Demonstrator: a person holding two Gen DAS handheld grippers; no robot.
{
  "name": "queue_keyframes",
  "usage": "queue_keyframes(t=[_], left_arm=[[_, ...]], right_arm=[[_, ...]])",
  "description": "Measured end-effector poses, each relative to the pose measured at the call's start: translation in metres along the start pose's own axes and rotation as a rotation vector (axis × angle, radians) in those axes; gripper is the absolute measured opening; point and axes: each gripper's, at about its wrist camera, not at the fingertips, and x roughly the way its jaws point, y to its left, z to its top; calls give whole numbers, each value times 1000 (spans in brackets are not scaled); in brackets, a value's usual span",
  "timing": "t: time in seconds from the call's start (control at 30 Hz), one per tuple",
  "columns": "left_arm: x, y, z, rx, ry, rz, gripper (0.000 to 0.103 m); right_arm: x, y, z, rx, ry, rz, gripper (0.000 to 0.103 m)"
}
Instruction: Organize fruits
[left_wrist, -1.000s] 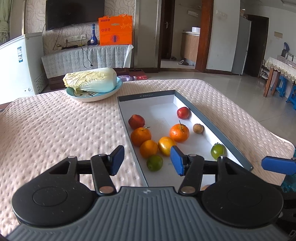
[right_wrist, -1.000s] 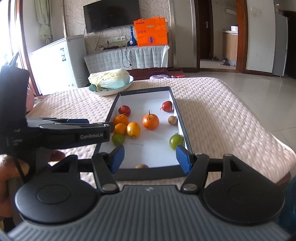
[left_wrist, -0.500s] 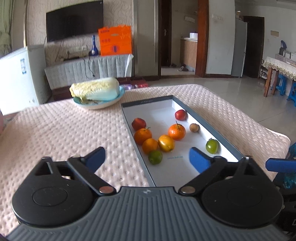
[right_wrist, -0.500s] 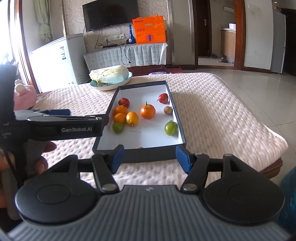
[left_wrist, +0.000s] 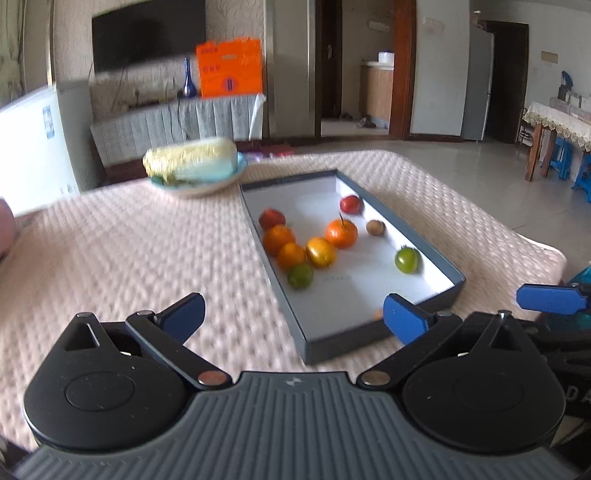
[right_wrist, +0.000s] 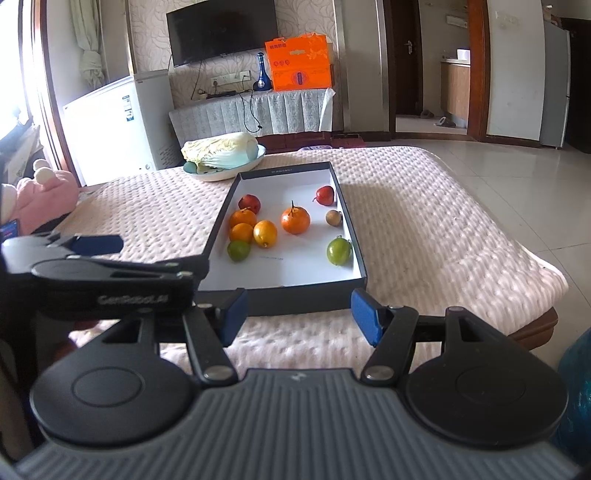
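A dark tray with a white floor lies on the quilted table. Several fruits rest in it: a stemmed orange, a yellow-orange fruit, a green lime, a green tomato, two red fruits and a small brown one. My left gripper hovers before the tray's near left corner, its jaws opening wide with nothing between them. My right gripper stands open and empty before the tray's near wall.
A cabbage lies on a plate beyond the tray. A pink plush toy sits at the table's left edge. The table's right edge drops to a tiled floor. Bare quilted cloth lies left of the tray.
The left gripper's jaws have spread from half closed to wide. Both grippers have drawn back from the tray, so its near wall now shows in both views.
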Motion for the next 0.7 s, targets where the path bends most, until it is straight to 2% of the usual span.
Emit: queue_keyframes(t=[0.2,0.33,0.53,0.7], left_arm=[[-8,6,-6,-44,-5,39,103],[-11,7,-7,-62,-1,37,103],[-11,-2,-10,-21,-13,37,103],[-9,-1,-10,-29,-10,36,103]], right_arm=[[-2,3,-7,-41,61,23,64],[-3,10,-11,-76,85,45,64],[0,15,-14,-95,106,47,64],[1,14,-14,-83,105,46,64]])
